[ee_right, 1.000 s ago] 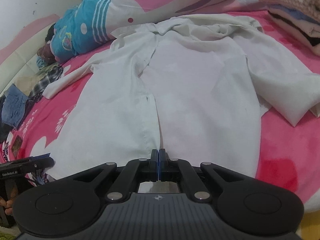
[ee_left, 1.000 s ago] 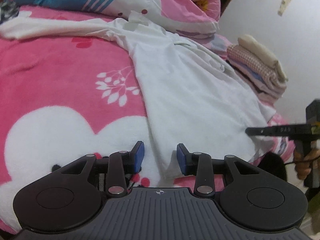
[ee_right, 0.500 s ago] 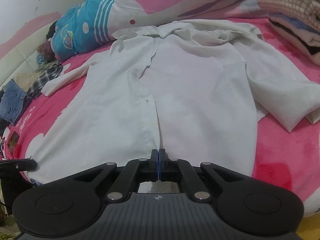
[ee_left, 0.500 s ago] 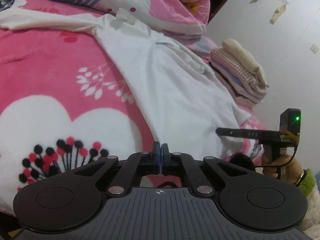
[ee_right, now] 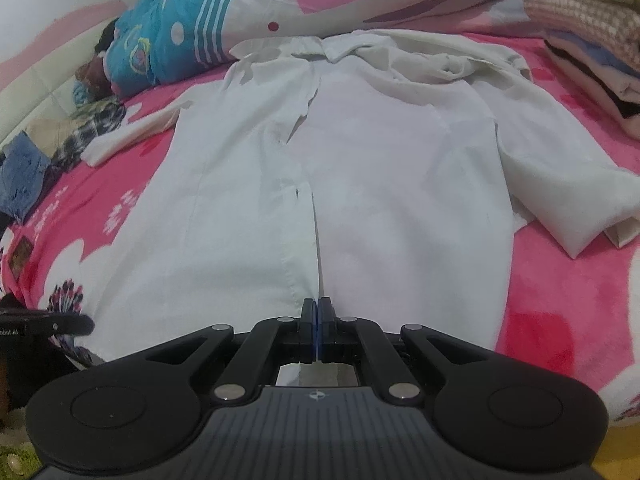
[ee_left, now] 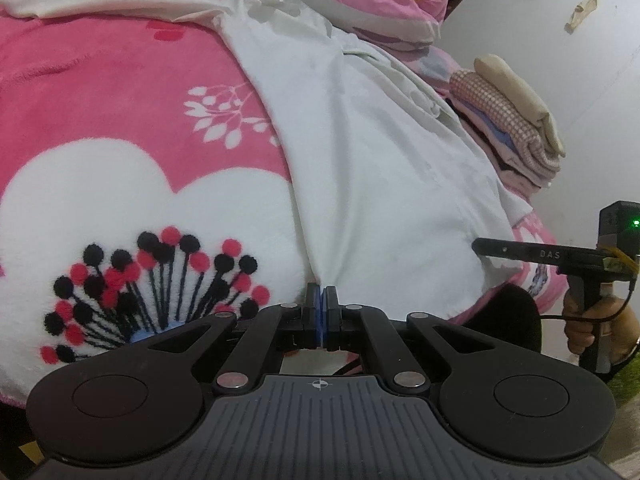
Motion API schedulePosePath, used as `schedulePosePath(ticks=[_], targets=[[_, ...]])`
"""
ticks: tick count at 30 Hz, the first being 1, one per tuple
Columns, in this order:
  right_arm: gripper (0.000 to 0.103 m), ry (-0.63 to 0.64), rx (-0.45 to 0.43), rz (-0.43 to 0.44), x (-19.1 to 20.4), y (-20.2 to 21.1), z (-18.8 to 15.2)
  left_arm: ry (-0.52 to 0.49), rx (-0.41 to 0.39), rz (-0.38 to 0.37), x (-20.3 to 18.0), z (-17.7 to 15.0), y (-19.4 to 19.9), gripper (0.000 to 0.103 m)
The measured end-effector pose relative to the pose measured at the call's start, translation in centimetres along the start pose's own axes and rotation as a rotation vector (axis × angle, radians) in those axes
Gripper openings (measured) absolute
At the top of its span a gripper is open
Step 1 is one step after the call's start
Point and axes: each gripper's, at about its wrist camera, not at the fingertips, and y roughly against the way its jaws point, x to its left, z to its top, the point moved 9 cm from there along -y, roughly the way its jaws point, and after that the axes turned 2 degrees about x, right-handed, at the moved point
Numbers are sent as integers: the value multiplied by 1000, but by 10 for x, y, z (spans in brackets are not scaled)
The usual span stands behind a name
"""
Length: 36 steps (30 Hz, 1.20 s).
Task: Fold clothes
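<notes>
Fleecy pink blanket (ee_left: 120,92), plush nap, printed with white flower shapes and black-and-red dots. White shirt (ee_right: 360,184): thin, smooth woven cloth, lightly creased, lying open-fronted and flat on the blanket, collar at the far end, sleeves out to both sides. Left gripper (ee_left: 320,312): fingers together, clamped on the shirt's near hem corner; cloth puckers into the blue pads. Right gripper (ee_right: 316,328): fingers together on the hem at the front opening, the shirt stretching away ahead. Folded clothes stack (ee_left: 516,120) far right of the left fingers.
</notes>
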Motion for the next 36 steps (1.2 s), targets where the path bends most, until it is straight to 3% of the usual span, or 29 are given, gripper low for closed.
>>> schedulePosePath(ticks=[5, 11, 15, 18, 20, 25, 27, 29, 36], targets=[[0, 8, 1, -30, -1, 4, 0, 1, 8, -10, 3, -1, -1, 0], [0, 42, -76, -47, 9, 19, 9, -19, 4, -5, 3, -2, -1, 0], [0, 11, -6, -75, -4, 1, -4, -24, 8, -8, 4, -2, -2, 2], [5, -50, -24, -76, -14, 10, -1, -34, -20, -22, 5, 0, 4, 3], [17, -78, -66, -76, -22, 19, 9, -40, -55, -23, 9, 4, 11, 5], [19, -120, -121, 25, -23, 23, 51, -42, -129, 7, 21, 25, 22, 6], [22, -113, -110, 84, -15, 9, 73, -73, -140, 20, 17, 36, 17, 6], [37, -126, -88, 132, -7, -11, 93, -119, -150, 34, 7, 46, 8, 6], [39, -194, -15, 199, -3, -87, 152, -216, -120, 43, -5, 48, -25, 6]])
